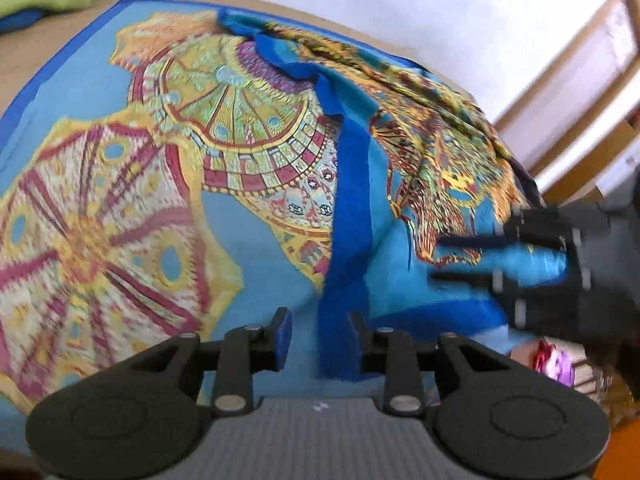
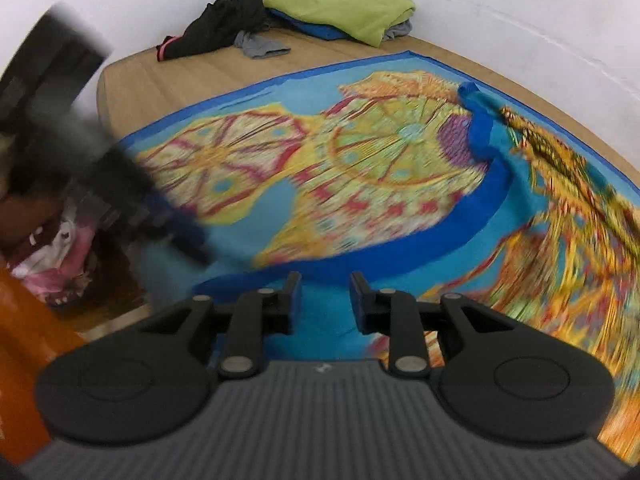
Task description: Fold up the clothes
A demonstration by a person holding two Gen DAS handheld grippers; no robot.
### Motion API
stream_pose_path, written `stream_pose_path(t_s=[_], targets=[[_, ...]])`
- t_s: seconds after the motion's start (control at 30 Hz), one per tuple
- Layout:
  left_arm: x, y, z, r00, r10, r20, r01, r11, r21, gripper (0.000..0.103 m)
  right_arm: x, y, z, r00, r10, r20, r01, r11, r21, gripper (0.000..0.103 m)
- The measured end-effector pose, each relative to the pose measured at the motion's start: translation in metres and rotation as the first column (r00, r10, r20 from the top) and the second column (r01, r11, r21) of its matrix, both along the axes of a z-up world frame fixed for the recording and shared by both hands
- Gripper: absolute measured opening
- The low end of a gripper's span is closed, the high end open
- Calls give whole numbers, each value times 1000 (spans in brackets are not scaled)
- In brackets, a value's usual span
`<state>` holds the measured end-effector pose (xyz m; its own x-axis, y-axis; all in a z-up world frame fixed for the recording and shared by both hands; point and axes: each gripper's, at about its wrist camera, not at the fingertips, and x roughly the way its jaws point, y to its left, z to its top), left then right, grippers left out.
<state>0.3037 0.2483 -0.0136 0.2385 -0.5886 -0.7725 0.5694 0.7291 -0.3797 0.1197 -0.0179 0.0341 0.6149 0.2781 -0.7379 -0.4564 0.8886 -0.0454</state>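
Your left gripper (image 1: pixel 320 334) and right gripper (image 2: pixel 325 298) both stood open over the patterned scarf (image 2: pixel 304 184) spread across the wooden table (image 2: pixel 168 76); piled clothes (image 2: pixel 320 16) occupied its far corner.

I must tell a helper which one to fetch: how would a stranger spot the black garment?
Find the wooden table and its far end by the white wall. The black garment lies crumpled left of the green folded cloth, and alone has a pink-trimmed edge.
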Motion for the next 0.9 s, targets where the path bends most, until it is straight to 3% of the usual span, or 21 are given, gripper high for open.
stream_pose_path(t_s=[0.07, 0.23, 0.43, 0.6, 0.63, 0.67, 0.73, 0.9], targets=[[-1, 19, 1, 999, -48, 9, 48, 998, 34, 36, -18, 34, -8, 999, -53, 10, 53, 998, -25, 37], [-10, 56, 0, 995, -93, 36, 89, 990, 111, 38, -36, 102, -36, 983, -181, 26, 182, 982, -51, 37], [-15, 79, -7, 995, -93, 29, 89, 990, 108, 38, -22, 130, -62, 943, -329, 56, 333, 937, -104, 37], [-6, 83, 0, 992, -111, 61, 104, 988, 112, 38, -16, 123, -62, 917, -395, 48, 397, 918, -22, 37], [-3, 82, 5, 990, -118, 71, 110, 988, 105, 38, -16, 118, -61, 909, -416, 34, 416, 909, 7, 34], [3, 79, 11, 988, -127, 86, 118, 988, 101, 38, -18, 113, -58, 902, -432, 29, 430, 902, 38, 17], [14, 67, 23, 983, -143, 113, 132, 986, 100, 38, -28, 100, -43, 893, -447, 49, 440, 891, 110, 4], [41, 16, 39, 974, -199, 105, 197, 980, 36, 42, -53, 66, -6, 866, -491, 92, 449, 846, 288, 3]])
